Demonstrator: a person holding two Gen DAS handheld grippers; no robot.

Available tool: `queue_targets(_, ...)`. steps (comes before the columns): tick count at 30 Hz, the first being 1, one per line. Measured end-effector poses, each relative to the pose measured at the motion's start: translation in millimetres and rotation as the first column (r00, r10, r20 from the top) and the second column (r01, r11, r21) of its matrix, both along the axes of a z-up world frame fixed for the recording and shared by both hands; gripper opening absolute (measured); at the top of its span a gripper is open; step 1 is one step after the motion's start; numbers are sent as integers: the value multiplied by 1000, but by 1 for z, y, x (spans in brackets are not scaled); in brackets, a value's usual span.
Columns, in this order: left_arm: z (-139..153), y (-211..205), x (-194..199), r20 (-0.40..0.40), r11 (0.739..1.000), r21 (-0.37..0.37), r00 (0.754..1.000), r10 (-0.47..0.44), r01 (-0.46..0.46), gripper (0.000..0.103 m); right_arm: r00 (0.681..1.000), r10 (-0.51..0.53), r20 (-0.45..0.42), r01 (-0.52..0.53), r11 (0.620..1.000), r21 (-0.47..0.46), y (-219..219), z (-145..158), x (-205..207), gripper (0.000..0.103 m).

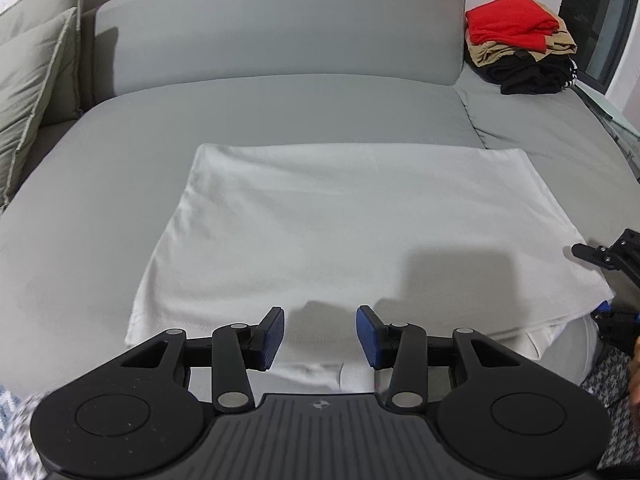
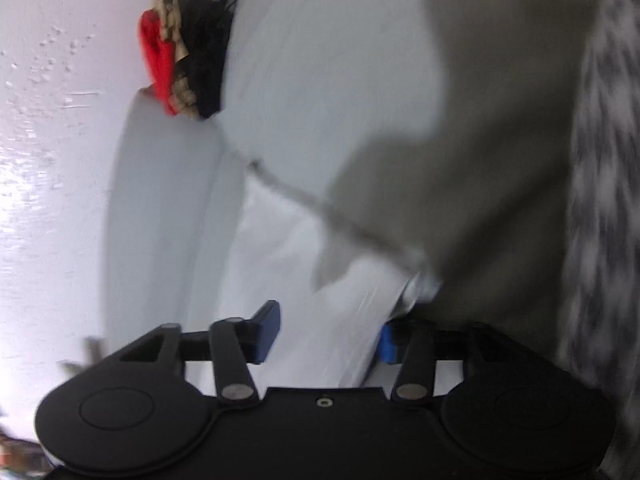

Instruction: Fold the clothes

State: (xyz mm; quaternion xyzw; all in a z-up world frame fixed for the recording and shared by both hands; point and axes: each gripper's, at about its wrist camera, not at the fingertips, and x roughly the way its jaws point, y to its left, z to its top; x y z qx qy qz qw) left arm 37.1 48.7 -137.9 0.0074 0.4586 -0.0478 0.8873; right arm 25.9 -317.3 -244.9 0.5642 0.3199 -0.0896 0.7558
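White garment: flat on grey sofa, just ahead of my left gripper, jaws part-open, empty. Right gripper: part-open, cloth edge between, grip unclear. Soft, light, limp; take near corners.

A home living room: a grey sofa, cushions at its left end, folded clothes at its right.
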Motion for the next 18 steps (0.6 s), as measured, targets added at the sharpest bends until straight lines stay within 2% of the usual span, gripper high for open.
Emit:
queue_targets(2,-10,-5,6,-35,999,6,998,-46,46,29,1000,-6,10,6,1000,22,0,1,0,43)
queue_targets(6,-20,-12,8,-51,992,46,992,-112,114,29,1000,8,16,-7,1000,-16,4,2,6,28)
queue_targets(8,-20,-8,9,-57,994,22,993,-105,106,29,1000,7,-12,-7,999,-48,5,1,9,5)
queue_targets(11,-20,-6,6,-43,993,17,992,-119,120,29,998,36,-52,-41,994,-99,8,6,14,3)
queue_targets(13,-17,-7,3,-31,992,25,992,-124,124,29,996,62,-56,-71,983,-172,13,21,16,3)
queue_targets(16,-5,-3,-4,4,994,23,994,-111,111,28,994,105,-41,-112,950,-290,23,52,21,3)
queue_targets(18,8,5,-12,46,995,15,994,-97,96,29,989,142,-34,-144,913,-380,35,75,27,3)
